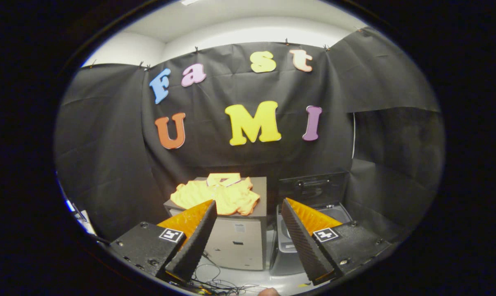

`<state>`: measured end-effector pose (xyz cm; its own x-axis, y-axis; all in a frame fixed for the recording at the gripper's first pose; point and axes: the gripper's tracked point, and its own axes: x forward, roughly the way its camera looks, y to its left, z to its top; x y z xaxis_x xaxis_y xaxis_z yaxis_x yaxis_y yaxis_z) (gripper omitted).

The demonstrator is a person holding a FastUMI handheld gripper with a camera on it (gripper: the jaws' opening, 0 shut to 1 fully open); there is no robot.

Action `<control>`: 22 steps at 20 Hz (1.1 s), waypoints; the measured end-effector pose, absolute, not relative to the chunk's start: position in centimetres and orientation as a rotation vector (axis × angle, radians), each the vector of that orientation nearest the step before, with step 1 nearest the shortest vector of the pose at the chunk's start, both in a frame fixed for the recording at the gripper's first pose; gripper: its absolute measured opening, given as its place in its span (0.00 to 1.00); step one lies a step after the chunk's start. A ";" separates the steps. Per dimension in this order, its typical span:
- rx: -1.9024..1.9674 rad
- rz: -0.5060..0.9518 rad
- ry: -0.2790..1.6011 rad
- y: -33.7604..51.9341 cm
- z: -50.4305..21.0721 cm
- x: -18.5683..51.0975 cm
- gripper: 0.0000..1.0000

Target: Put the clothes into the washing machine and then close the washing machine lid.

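Gripper view: my tongs [248,209] open, empty; yellow clothes [221,196] on cabinet [237,240]; washing machine [313,222] lid [312,189] up, drum partly hidden.

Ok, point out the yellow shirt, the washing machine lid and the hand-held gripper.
yellow shirt [219,196]: gripper view, middle of the cloth.
washing machine lid [312,188]: gripper view, raised lid's face.
hand-held gripper [248,207]: gripper view, midway between the open fingertips.
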<state>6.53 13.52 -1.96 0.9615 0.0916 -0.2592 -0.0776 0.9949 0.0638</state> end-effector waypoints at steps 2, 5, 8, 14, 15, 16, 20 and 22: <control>0.065 0.122 0.295 16.1 -1.9 7.9 1.00; 0.057 0.177 0.340 19.1 -1.7 10.6 1.00; 0.028 0.217 0.367 21.3 -1.6 14.6 0.99; 0.011 0.301 0.572 25.8 -5.3 23.3 0.99; 0.003 0.319 0.597 26.4 -5.5 24.5 1.00; -0.005 0.333 0.611 27.0 -5.6 25.9 1.00; -0.012 0.320 0.712 27.9 -7.4 30.9 0.99; -0.031 0.313 0.811 28.1 -8.9 31.9 0.99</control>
